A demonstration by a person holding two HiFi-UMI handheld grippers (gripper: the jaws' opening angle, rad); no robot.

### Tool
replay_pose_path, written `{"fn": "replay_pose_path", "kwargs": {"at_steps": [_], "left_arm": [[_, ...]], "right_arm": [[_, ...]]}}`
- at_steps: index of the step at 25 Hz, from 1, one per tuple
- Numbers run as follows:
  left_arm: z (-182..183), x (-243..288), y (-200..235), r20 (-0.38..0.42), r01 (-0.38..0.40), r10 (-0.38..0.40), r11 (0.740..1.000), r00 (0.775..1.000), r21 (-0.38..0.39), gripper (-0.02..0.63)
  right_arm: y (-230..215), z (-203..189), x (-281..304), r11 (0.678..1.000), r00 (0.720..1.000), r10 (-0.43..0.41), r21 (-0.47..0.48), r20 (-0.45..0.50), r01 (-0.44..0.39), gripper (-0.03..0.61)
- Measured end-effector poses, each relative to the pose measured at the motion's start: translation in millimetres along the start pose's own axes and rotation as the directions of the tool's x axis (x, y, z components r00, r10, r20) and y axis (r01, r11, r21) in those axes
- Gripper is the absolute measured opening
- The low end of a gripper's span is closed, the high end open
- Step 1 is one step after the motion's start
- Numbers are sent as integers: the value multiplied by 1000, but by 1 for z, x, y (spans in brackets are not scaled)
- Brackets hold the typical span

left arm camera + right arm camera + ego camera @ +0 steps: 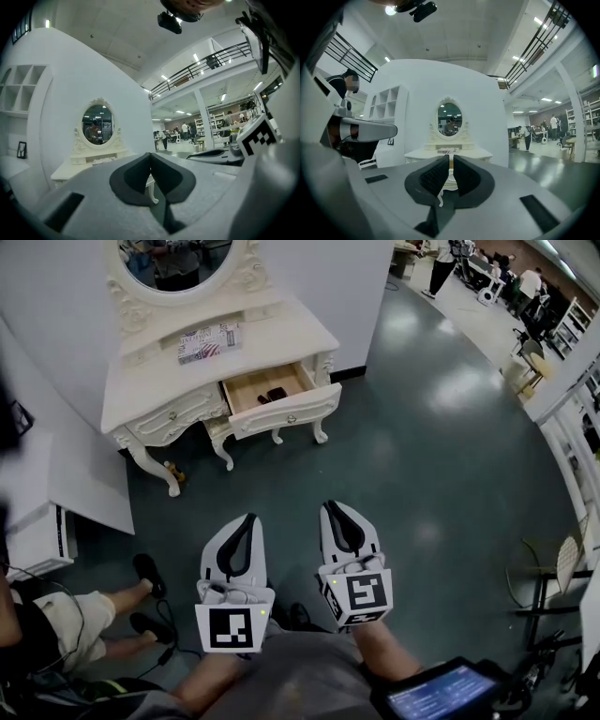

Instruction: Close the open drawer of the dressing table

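Note:
The white dressing table [169, 381] with an oval mirror [178, 263] stands across the dark floor ahead of me. Its right drawer [286, 413] is pulled out, and a small dark item [274, 394] lies inside. My left gripper [248, 518] and right gripper [330, 508] hang side by side in mid-air, well short of the table, pointing at it. Both are shut and hold nothing. The left gripper view shows the table [89, 164] off to the left beyond the closed left gripper [151, 155]. The right gripper view has the table [447, 153] straight ahead over the right gripper [451, 159].
A booklet [208, 341] lies on the tabletop. A seated person's legs and shoes [148, 570] are at the lower left, by a white panel [75, 474]. A chair [562, 563] stands at the right. A small object [175, 472] sits on the floor by a table leg.

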State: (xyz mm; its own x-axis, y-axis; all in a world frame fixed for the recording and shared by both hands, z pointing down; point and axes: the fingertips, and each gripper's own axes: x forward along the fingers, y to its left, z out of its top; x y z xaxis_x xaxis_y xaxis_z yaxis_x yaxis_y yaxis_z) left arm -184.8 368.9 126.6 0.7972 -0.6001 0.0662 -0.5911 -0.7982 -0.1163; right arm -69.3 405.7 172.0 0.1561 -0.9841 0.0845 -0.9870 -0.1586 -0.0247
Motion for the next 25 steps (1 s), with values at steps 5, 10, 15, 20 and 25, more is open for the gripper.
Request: {"fn": "replay_pose_path", "kwargs": {"at_steps": [5,10,15,20,25], "left_arm": [[-6,24,11,-1,-9,9,1000,1000,2,15],[-12,58,33,-16,-25,24,1000,1000,-12,15],[-20,103,62,-32,-29,28,999,999,-24,15],[-33,153,87,-65,-14,13,1000,998,-14,15],[-45,201,110,-98,6,-5,1000,995,6,15]], "right_arm": [[-10,-7,24,1000,1000,5,-5,-15,-5,15],[-19,-8,63,1000,1000,16,-9,-26,-16,15],[-27,-12,113,1000,998,28,-7,-48,-29,15],[-39,-18,169,999,997,36,-2,-64,-36,15],[-58,-22,223,1000,998,2,11,-55,-1,15]]}}
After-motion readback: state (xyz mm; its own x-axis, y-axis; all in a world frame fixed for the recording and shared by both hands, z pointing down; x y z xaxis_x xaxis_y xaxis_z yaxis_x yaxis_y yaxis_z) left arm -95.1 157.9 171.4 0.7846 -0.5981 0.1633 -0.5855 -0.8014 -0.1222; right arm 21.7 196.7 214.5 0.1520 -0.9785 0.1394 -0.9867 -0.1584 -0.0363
